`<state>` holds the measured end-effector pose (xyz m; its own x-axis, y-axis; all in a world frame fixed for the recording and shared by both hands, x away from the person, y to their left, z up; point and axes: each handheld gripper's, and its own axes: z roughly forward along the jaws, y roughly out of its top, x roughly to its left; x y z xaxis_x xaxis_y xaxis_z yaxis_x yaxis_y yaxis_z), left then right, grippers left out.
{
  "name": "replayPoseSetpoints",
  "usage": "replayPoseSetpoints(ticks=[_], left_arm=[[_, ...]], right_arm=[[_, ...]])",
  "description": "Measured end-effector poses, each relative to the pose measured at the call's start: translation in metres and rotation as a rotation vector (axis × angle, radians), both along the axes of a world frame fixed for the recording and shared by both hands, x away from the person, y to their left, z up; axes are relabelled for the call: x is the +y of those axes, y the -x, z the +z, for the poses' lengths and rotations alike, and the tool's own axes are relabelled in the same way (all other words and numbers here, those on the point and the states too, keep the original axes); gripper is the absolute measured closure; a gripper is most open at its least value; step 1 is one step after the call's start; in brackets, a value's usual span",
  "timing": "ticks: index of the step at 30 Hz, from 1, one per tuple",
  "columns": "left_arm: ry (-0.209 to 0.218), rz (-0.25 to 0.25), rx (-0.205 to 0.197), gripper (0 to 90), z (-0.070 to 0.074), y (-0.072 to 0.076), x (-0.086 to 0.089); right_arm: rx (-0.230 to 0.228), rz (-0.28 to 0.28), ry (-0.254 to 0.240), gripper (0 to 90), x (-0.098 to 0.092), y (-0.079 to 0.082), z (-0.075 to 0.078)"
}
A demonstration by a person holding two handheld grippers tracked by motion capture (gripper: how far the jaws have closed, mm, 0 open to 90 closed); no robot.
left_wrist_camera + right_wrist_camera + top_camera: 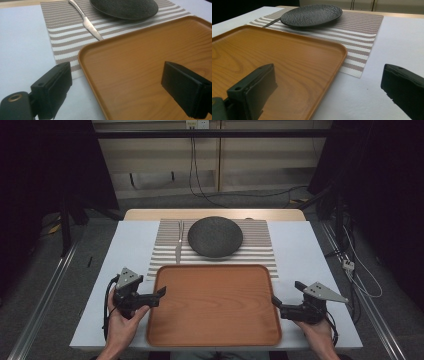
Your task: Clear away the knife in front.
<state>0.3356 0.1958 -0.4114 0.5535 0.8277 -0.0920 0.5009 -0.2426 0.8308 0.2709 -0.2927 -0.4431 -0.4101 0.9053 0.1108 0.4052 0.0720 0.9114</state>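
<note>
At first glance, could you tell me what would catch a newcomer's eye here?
The large wooden tray at the table's near edge stands out first, with the left claw and right claw open at its two sides, each astride its rim. Behind it, a dark plate sits on a striped placemat, with a fork lying to its left.

You have a dark round plate (215, 236) on the striped placemat (260, 251), with a fork (179, 242) lying just left of it on the same mat. The mat rests on the white table (305, 255), with cables (200, 190) trailing across the floor beyond.
</note>
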Motion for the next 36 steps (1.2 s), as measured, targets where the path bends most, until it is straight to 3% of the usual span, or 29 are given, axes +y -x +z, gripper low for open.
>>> replayPoseSetpoints(ticks=[5, 8, 13, 17, 22, 30, 36], left_arm=[[-0.007, -0.015, 0.038, 6.5, 0.003, -0.011, -0.005], [-0.034, -0.064, 0.049, 6.8, 0.005, -0.022, -0.014], [-0.025, -0.069, 0.067, 7.0, 0.008, -0.035, -0.022], [-0.049, -0.046, 0.074, 7.1, 0.010, -0.048, -0.025], [-0.028, -0.029, 0.110, 8.0, 0.011, -0.068, -0.026], [-0.025, -0.023, 0.084, 8.6, 0.013, -0.098, -0.033], [-0.040, -0.011, 0.101, 11.7, 0.015, -0.121, -0.040]], right_arm=[[0.002, 0.002, 0.005, 0.0, 0.001, 0.000, 0.000], [0.001, 0.006, 0.013, 0.0, 0.001, 0.000, 0.000], [0.002, 0.011, 0.011, 0.0, 0.002, 0.000, 0.000], [0.007, 0.019, 0.010, 0.0, 0.002, -0.001, -0.001], [0.014, 0.017, 0.009, 0.0, 0.002, -0.001, -0.002], [0.020, 0.015, 0.009, 0.0, 0.002, -0.003, -0.003], [0.029, 0.021, 0.019, 0.0, 0.003, -0.004, -0.004]])
